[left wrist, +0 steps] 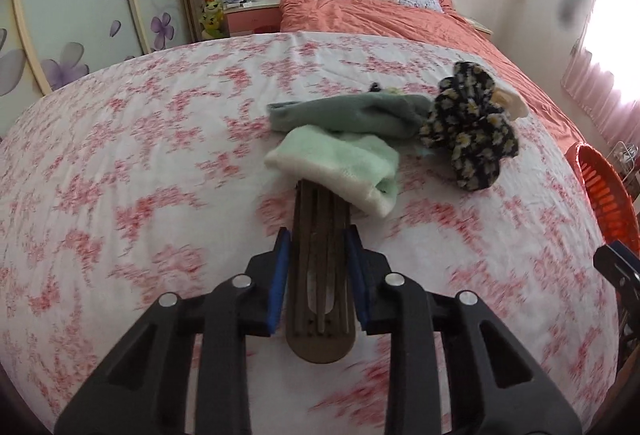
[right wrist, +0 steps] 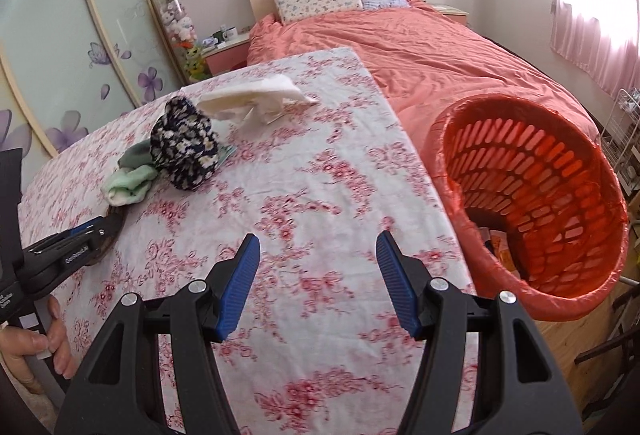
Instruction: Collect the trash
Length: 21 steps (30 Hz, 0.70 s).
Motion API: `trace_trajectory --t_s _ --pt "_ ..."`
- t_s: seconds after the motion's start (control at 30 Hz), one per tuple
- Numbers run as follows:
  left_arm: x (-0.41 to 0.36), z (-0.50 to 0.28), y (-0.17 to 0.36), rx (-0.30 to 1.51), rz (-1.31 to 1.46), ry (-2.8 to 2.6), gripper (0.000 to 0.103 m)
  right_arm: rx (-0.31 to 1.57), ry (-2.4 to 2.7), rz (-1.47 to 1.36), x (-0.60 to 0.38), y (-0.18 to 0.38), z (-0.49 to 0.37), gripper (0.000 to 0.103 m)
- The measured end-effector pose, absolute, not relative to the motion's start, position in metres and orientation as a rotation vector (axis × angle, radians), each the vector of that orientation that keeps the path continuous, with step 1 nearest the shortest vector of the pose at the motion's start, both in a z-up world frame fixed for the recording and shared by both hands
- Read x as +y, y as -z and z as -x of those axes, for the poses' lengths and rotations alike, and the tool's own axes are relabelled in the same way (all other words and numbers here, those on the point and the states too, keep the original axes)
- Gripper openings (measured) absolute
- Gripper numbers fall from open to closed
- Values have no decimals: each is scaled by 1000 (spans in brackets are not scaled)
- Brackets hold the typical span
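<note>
We can make out only one bit of print: small white lettering on the black arm of the left gripper (right wrist: 105,235), seen from the right wrist, which looks like "GenRobot.AI"; more white print lower on its handle is too small for us to read.

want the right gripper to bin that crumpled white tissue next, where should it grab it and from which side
Judging from the right wrist view, take the crumpled white tissue at its raised, bunched middle, coming from above with the fingers either side of the ridge. Its thin pointed end lies flat on the floral cloth, offering little to pinch. The right gripper is open and empty.
</note>
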<state>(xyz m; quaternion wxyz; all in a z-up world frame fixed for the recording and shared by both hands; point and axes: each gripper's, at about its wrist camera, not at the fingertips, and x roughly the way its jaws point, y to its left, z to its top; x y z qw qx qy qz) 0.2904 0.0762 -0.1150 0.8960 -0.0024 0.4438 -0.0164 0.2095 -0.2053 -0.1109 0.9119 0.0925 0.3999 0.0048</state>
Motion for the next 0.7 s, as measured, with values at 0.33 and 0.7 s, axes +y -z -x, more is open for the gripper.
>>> trace_trajectory --t_s 0.33,0.7 --pt "145 -274 114 910 32 -41 41 844 -79 -186 -171 117 -220 61" --pt "149 -273 115 902 62 -16 40 815 -147 -232 -125 105 -273 61"
